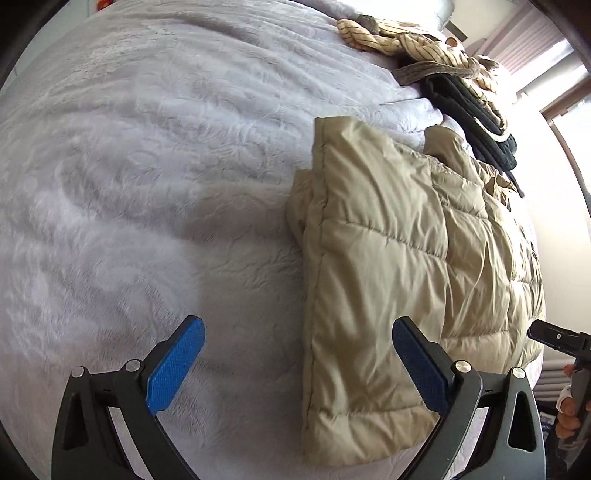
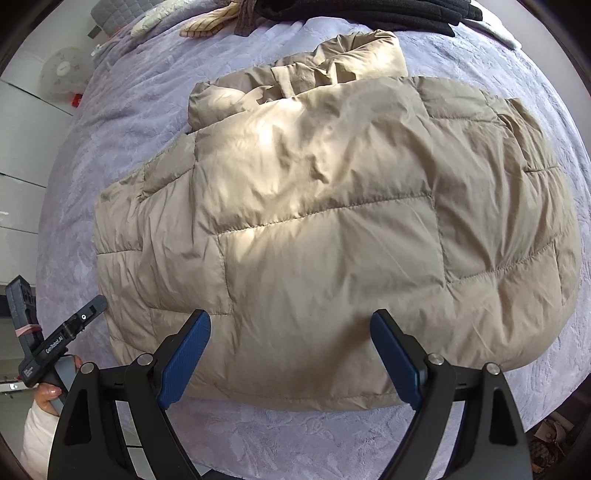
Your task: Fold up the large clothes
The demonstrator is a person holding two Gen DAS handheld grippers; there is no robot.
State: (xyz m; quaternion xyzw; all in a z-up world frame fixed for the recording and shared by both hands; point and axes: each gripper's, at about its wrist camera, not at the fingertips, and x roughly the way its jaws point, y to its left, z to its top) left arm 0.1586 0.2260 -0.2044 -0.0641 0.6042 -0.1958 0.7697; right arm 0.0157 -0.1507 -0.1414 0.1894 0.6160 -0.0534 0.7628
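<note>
A beige quilted puffer jacket [image 2: 325, 206] lies folded on a lilac bedspread [image 2: 110, 155], its hem toward me and its collar at the far end. My right gripper [image 2: 290, 354] hovers open over the hem's middle, nothing between its blue pads. In the left wrist view the same jacket [image 1: 399, 258] fills the right half. My left gripper [image 1: 297, 365] is open above the jacket's left edge, one pad over the bedspread [image 1: 129, 184] and the other over the fabric. Each view shows the other gripper at its side, held by a hand.
A pile of clothes sits at the far end of the bed: a striped cream garment [image 1: 406, 40] and dark folded items [image 1: 476, 122], also seen as a dark pile [image 2: 369, 14]. A window [image 1: 535, 55] is beyond. The bed's near edge [image 2: 295, 443] is close below.
</note>
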